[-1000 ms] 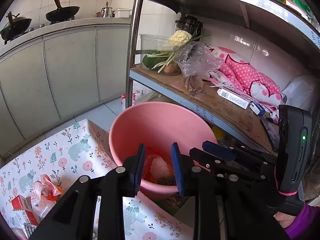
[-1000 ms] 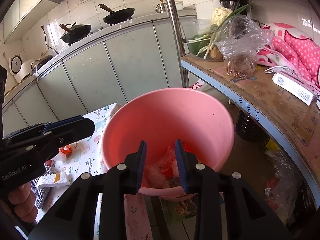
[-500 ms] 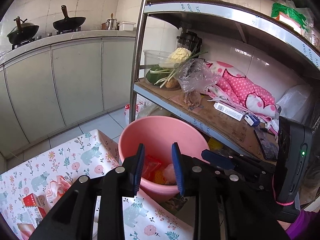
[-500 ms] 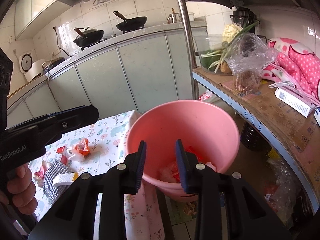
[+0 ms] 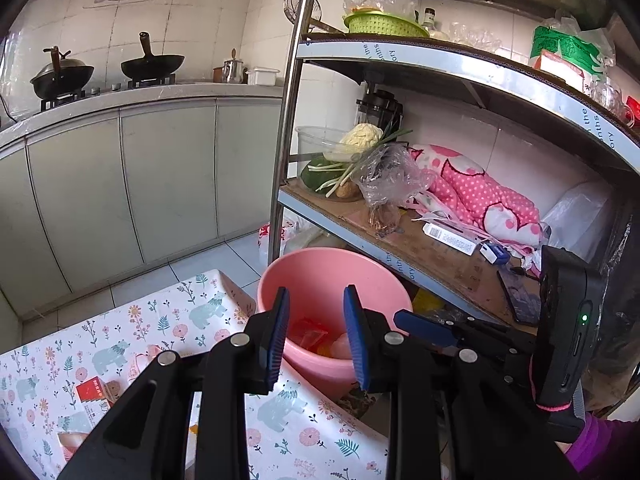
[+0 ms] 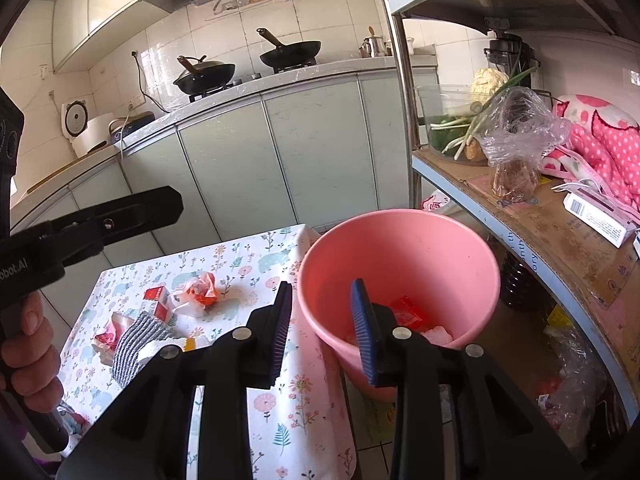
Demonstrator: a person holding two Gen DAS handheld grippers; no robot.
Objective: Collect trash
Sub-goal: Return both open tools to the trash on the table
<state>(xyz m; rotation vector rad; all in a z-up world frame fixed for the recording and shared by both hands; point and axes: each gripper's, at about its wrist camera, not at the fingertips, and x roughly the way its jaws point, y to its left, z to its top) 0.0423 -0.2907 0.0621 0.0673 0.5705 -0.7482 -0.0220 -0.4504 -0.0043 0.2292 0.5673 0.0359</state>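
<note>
Item one, my left gripper [image 5: 316, 332]: blue-padded jaws spread apart with nothing between them, held above the round pink plastic bucket [image 5: 380, 300], with my right gripper [image 6: 323, 330] beside it likewise parted and empty. Item two, the bucket stands on the floor against the edge of the floral-and-bear-print tablecloth [image 6: 280, 412] and holds red wrappers [image 6: 406, 310]. Item three, on the cloth I count a crumpled orange-and-white plastic bag [image 6: 200, 292], small red-and-white cartons [image 6: 158, 300] and a grey striped rag [image 6: 138, 342].
</note>
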